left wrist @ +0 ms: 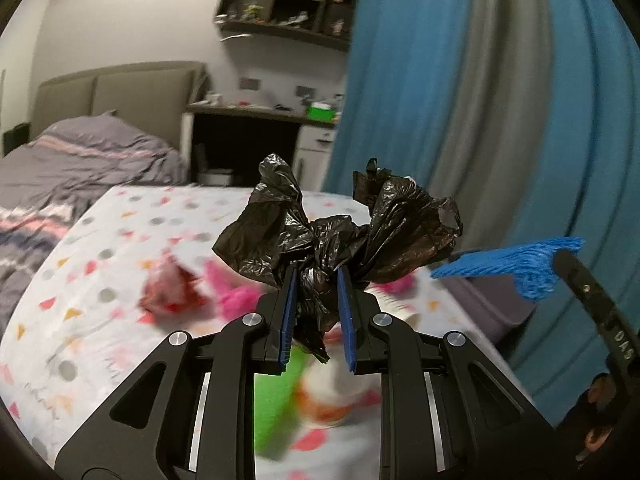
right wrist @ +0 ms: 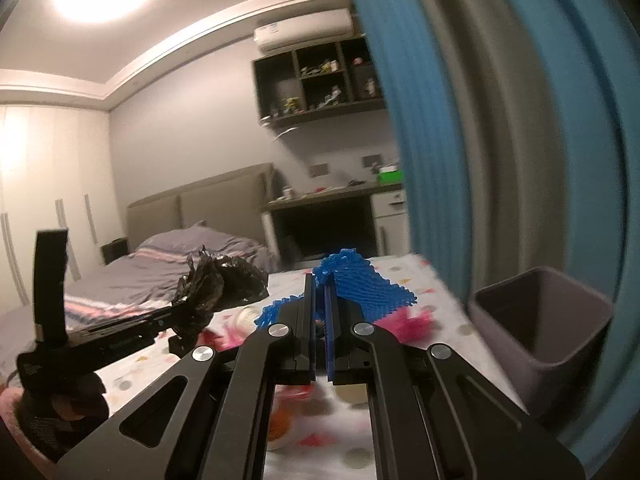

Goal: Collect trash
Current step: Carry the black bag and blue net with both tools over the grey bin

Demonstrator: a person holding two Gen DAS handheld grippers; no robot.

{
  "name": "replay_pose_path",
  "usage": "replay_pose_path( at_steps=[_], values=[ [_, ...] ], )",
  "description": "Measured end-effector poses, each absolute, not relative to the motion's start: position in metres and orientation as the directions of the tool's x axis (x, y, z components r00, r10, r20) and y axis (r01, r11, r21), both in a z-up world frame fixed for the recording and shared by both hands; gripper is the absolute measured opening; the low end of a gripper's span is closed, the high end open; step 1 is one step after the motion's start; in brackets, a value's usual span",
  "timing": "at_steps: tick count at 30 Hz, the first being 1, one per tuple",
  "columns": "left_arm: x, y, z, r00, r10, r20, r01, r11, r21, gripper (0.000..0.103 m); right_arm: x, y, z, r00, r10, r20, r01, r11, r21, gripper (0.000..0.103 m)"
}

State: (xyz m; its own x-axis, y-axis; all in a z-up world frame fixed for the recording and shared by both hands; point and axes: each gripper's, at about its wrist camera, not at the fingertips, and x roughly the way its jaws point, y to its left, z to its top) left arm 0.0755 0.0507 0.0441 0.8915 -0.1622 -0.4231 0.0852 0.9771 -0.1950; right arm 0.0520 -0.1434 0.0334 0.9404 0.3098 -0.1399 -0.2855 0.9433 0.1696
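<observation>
Clamped: left gripper (left wrist: 317, 284) on black trash bag (left wrist: 336, 232), right gripper (right wrist: 320, 300) on blue foam net (right wrist: 360, 284), above tablecloth (left wrist: 132, 216); best carried level toward grey bin (right wrist: 560, 320) at right edge.

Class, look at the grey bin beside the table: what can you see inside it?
The grey bin shows only bare inner walls near its rim. Its bottom is hidden by the front wall, so anything lying there cannot be seen.

You hold a crumpled black plastic bag (left wrist: 332, 236) and blue foam netting (right wrist: 360, 284) aloft, beside the empty grey bin (right wrist: 544, 332).
</observation>
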Motion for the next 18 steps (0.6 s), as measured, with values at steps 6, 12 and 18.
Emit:
replay_pose_path(
  at_steps=[6, 12, 18],
  values=[
    [0.102, -0.021, 0.058, 0.877, -0.265, -0.401, 0.209, 0.961, -0.178, 0.019, 0.055, -0.197, 0.037, 0.974, 0.193, -0.118, -0.172, 0.97, 0.171, 0.005],
    [0.135, -0.087, 0.055, 0.847, -0.341, -0.408, 0.291, 0.94, -0.181, 0.019, 0.07, -0.253, 0.036, 0.989, 0.092, -0.116, -0.071, 0.982, 0.173, 0.005],
    [0.176, -0.15, 0.04, 0.822, -0.379, -0.425, 0.339, 0.925, -0.171, 0.02, 0.093, -0.294, 0.028, 0.99, 0.04, -0.137, -0.01, 0.977, 0.212, 0.005]
  ],
)
